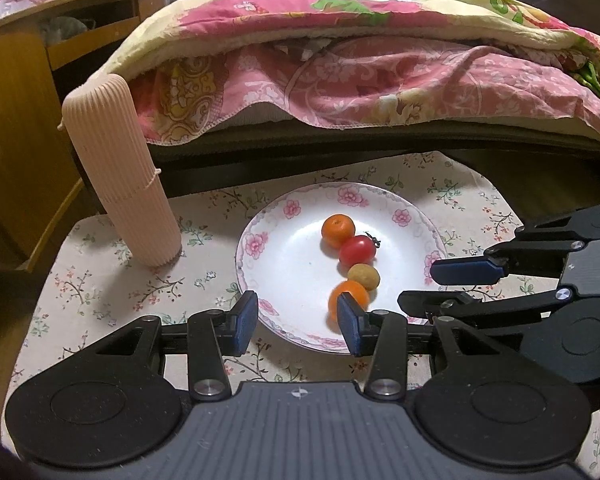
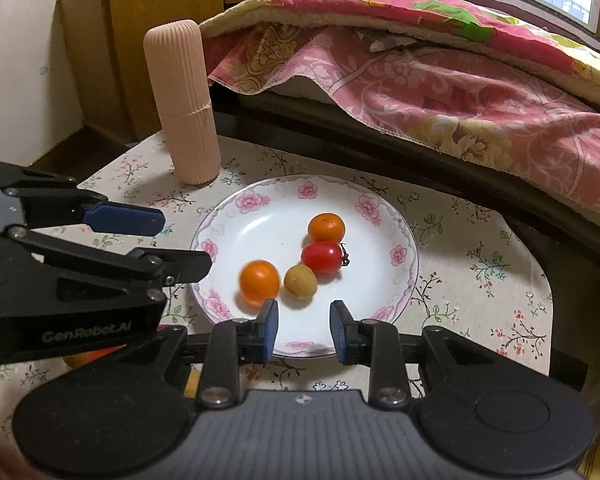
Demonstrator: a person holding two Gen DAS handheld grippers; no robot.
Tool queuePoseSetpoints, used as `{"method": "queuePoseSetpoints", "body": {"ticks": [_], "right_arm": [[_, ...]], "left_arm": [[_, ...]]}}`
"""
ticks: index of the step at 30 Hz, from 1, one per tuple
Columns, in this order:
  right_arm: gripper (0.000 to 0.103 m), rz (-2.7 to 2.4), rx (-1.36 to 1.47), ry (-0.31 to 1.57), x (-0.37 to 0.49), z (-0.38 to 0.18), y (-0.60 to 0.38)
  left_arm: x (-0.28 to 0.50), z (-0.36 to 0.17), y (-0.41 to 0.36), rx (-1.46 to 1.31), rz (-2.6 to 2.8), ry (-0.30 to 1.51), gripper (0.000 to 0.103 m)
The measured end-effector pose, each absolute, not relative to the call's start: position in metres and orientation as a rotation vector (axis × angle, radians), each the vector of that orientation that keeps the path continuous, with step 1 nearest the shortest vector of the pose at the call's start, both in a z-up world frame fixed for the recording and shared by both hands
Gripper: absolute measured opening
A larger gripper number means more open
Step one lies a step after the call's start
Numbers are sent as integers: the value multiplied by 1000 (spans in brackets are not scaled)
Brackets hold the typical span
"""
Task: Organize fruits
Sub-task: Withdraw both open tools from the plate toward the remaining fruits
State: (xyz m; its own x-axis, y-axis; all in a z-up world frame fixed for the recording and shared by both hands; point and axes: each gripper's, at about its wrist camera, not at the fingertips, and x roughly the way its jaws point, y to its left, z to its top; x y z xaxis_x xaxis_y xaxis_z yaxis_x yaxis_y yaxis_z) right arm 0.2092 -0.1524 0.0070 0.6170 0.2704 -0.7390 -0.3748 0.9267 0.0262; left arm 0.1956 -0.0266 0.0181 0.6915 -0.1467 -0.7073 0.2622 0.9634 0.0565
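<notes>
A white plate [image 1: 284, 264] [image 2: 260, 232] with pink flowers holds a far orange [image 1: 338, 231] [image 2: 326, 227], a red cherry tomato [image 1: 357, 250] [image 2: 322, 257], a small tan fruit [image 1: 364, 276] [image 2: 300, 281] and a near orange [image 1: 352, 294] [image 2: 259, 282], which looks blurred. My left gripper [image 1: 298, 322] [image 2: 184, 242] hovers open over the plate's near-left rim, nothing between its pads; the near orange sits just beyond its right finger. My right gripper [image 2: 304, 330] [image 1: 418, 286] stands over the near-right rim, jaws narrowly apart and empty.
A tall pink ribbed cylinder [image 1: 120, 176] [image 2: 184, 104] stands on the floral tablecloth [image 1: 100, 288] left of the plate. A bed with a pink quilt [image 1: 340, 60] borders the table's far side, a wooden cabinet [image 1: 16, 120] its left. An orange shape [image 2: 88, 356] lies half hidden under my left gripper.
</notes>
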Motion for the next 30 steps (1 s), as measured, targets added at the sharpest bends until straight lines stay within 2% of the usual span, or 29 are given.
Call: {"method": "queuePoseSetpoints", "body": {"ticks": [30], "right_arm": [[34, 421, -127, 855, 159, 16, -141]], "left_arm": [[140, 32, -18, 203, -196, 803, 52]]}}
